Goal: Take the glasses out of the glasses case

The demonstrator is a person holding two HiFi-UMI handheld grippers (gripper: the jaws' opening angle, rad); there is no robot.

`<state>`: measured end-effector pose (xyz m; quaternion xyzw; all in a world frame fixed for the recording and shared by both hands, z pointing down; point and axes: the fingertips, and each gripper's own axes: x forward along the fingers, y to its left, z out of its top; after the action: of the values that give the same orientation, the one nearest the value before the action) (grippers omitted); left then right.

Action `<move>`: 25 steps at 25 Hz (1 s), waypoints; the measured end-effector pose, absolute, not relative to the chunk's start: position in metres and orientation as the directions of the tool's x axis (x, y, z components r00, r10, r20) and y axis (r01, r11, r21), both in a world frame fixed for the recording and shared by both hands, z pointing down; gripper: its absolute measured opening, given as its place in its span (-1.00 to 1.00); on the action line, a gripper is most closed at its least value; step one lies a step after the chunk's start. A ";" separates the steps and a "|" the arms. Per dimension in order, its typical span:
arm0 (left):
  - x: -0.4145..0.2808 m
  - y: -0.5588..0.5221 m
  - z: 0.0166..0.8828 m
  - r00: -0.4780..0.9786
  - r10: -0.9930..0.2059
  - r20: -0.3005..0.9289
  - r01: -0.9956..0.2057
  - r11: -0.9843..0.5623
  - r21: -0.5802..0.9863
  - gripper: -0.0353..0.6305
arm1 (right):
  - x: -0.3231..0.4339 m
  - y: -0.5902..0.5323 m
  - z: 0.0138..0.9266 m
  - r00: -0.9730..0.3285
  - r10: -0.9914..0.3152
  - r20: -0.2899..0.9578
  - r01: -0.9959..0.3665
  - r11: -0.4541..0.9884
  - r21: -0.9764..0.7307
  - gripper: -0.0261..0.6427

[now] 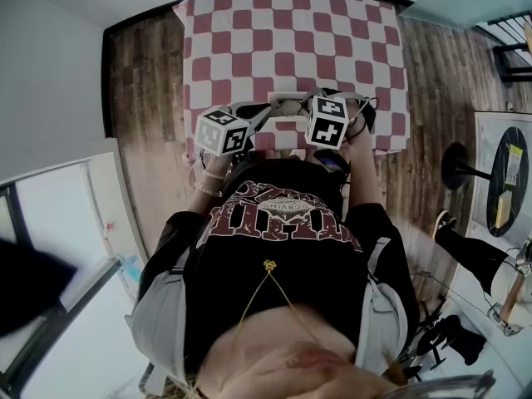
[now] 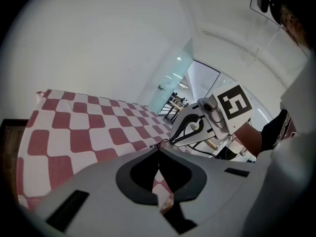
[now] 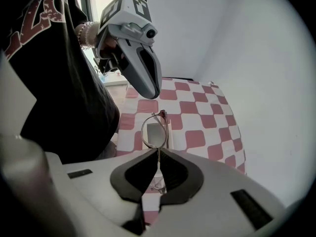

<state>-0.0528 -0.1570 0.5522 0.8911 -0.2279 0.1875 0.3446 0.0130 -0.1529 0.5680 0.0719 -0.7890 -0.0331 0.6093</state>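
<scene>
2 grippers work at the near edge of the table (image 1: 249, 32). The right gripper (image 3: 158, 151) is clamped on the glasses (image 3: 154, 131), held edge-on just above a pale case (image 1: 280, 98). The left gripper (image 2: 160, 143) has its jaws together, tip just beside the frame; any nip is unclear. Judgement: lift straight up with a light, even clamp on the thin metal, clear the case rim before swinging aside, and use the left gripper to pin the case.

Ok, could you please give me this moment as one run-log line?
right gripper: shut on glasses | left gripper: shut | glasses: held over checkered cloth
</scene>
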 end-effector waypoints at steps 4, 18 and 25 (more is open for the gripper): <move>-0.053 -0.155 0.555 0.824 -0.275 0.496 -0.538 -0.657 0.529 -0.87 | 0.015 -0.154 0.562 -0.240 -0.161 0.957 -0.073 0.986 0.147 -0.83; -0.052 -0.151 0.562 0.822 -0.261 0.506 -0.537 -0.651 0.537 -0.87 | 0.020 -0.153 0.543 -0.228 -0.162 0.960 -0.079 0.986 0.147 -0.83; -0.052 -0.150 0.565 0.821 -0.255 0.511 -0.537 -0.649 0.539 -0.87 | 0.020 -0.153 0.528 -0.232 -0.171 0.958 -0.079 0.985 0.156 -0.83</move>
<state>-0.0516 -0.1502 0.5652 0.8861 -0.2232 0.1990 0.3541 0.0195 -0.1532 0.5276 0.0794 -0.7839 -0.0374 0.6147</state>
